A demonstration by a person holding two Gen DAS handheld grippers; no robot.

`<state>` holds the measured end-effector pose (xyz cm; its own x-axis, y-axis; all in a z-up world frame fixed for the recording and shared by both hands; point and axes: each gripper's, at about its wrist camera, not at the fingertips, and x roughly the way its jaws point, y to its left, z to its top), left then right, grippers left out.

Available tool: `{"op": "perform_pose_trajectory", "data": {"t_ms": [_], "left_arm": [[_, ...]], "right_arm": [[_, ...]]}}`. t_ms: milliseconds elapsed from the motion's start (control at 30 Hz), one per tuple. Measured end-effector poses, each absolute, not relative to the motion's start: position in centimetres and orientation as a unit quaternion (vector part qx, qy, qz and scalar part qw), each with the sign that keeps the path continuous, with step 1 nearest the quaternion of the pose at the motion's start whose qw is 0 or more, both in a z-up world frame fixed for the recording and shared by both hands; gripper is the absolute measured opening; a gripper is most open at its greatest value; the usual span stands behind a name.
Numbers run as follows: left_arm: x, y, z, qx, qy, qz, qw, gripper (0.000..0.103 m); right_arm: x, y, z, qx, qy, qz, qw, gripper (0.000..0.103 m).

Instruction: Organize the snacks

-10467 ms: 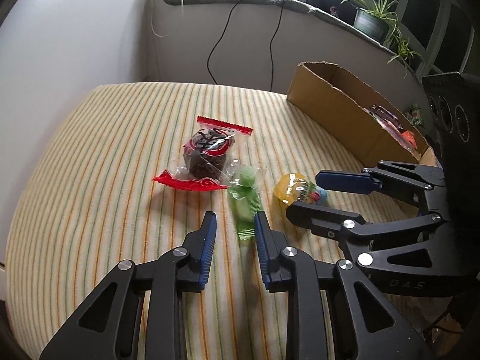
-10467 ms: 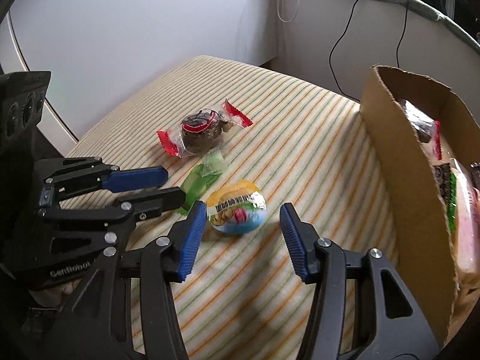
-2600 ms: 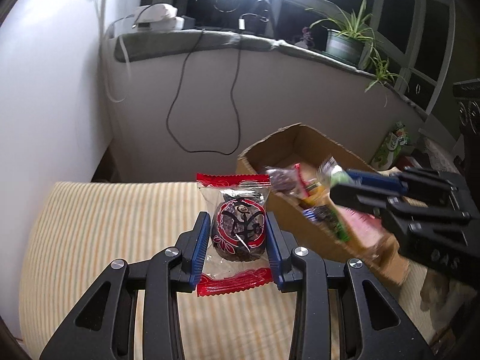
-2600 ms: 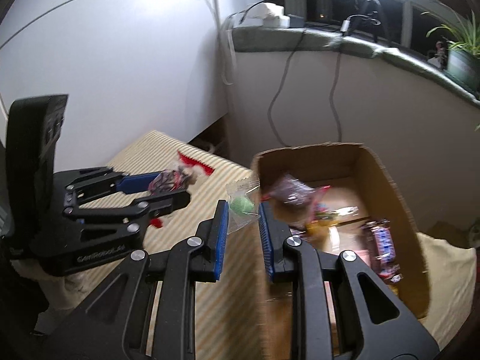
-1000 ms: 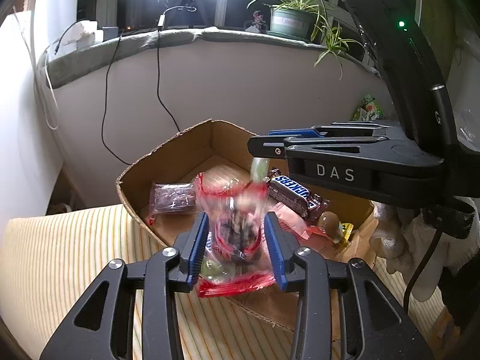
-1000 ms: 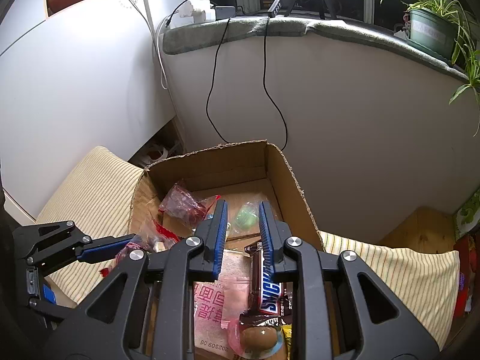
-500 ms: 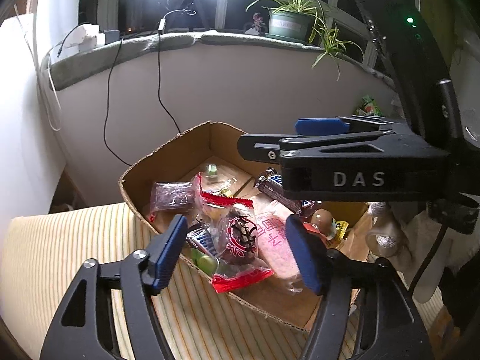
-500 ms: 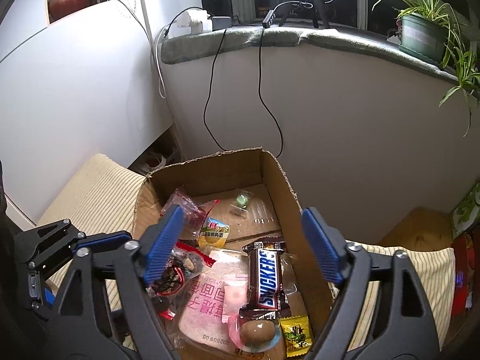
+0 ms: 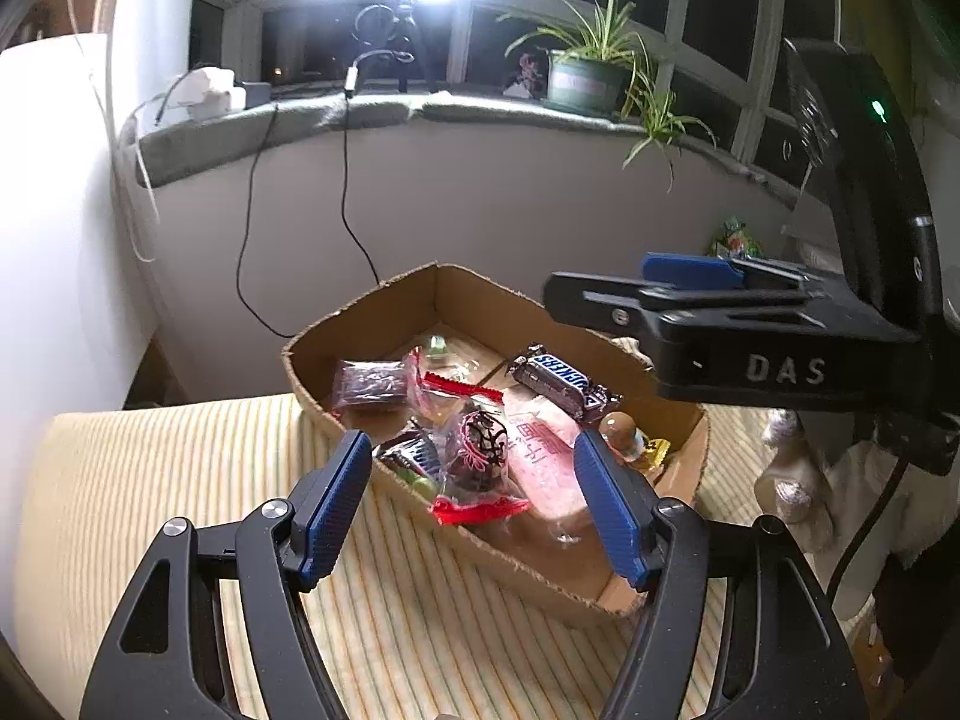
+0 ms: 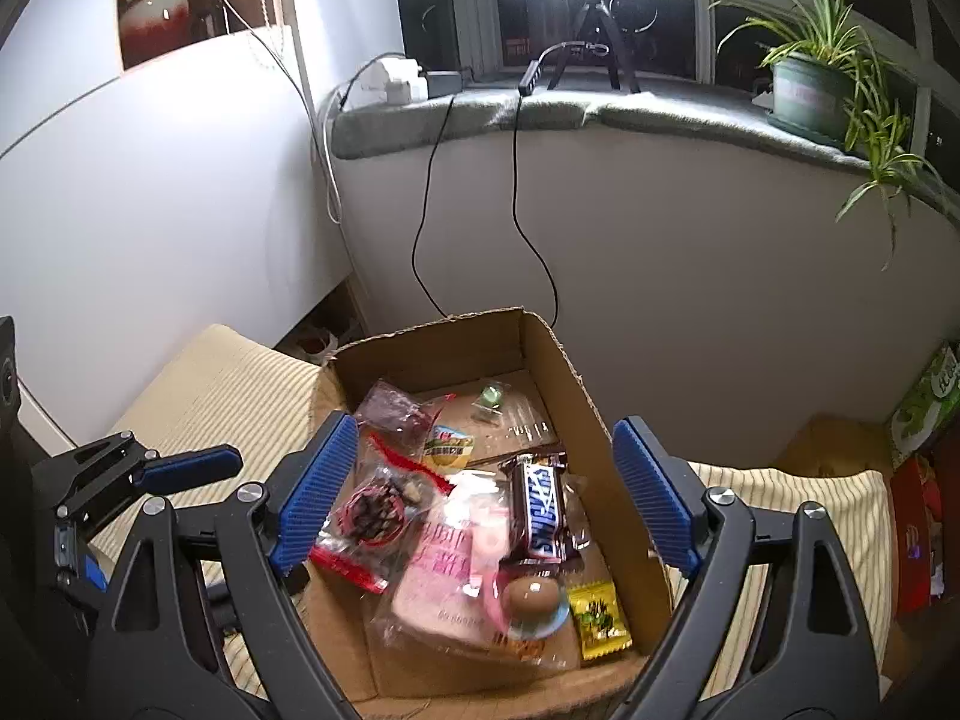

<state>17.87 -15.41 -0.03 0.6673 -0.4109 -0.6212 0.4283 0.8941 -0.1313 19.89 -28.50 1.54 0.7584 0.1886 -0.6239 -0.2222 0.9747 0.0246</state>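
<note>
A cardboard box (image 9: 636, 591) (image 10: 552, 342) on the striped cloth holds several snacks. The red-edged dark cake packet (image 9: 477, 462) (image 10: 369, 516) lies inside near the box's near-left wall. The small green candy (image 9: 437, 345) (image 10: 492, 396) lies at the box's far end. A Snickers bar (image 9: 564, 384) (image 10: 540, 510) and a pink packet (image 10: 438, 576) lie beside them. My left gripper (image 9: 474, 504) is open and empty above the box's near edge. My right gripper (image 10: 480, 495) is open and empty above the box.
The striped cloth surface (image 9: 150, 480) extends left of the box. A grey wall with hanging cables (image 10: 516, 192) stands behind. A windowsill holds a potted plant (image 10: 810, 90) and a bright lamp. Colourful boxes (image 10: 924, 480) stand at the right.
Both grippers carried their snacks over the box and opened; the cake packet and the green candy now lie inside. Since half a second ago both have lifted slightly.
</note>
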Motion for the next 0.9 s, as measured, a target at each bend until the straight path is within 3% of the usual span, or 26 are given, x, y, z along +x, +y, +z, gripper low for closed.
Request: {"op": "perform_pose_trajectory", "data": {"t_ms": [233, 900], "left_arm": [[15.5, -14.3, 0.9, 0.013, 0.322, -0.218, 0.921, 0.07], [11.1, -11.1, 1.4, -0.002, 0.303, -0.16, 0.94, 0.073]], "right_arm": [[16.1, -28.0, 2.8, -0.028, 0.305, 0.109, 0.946, 0.101], [8.7, -28.7, 1.8, -0.004, 0.294, 0.089, 0.952, 0.103]]}}
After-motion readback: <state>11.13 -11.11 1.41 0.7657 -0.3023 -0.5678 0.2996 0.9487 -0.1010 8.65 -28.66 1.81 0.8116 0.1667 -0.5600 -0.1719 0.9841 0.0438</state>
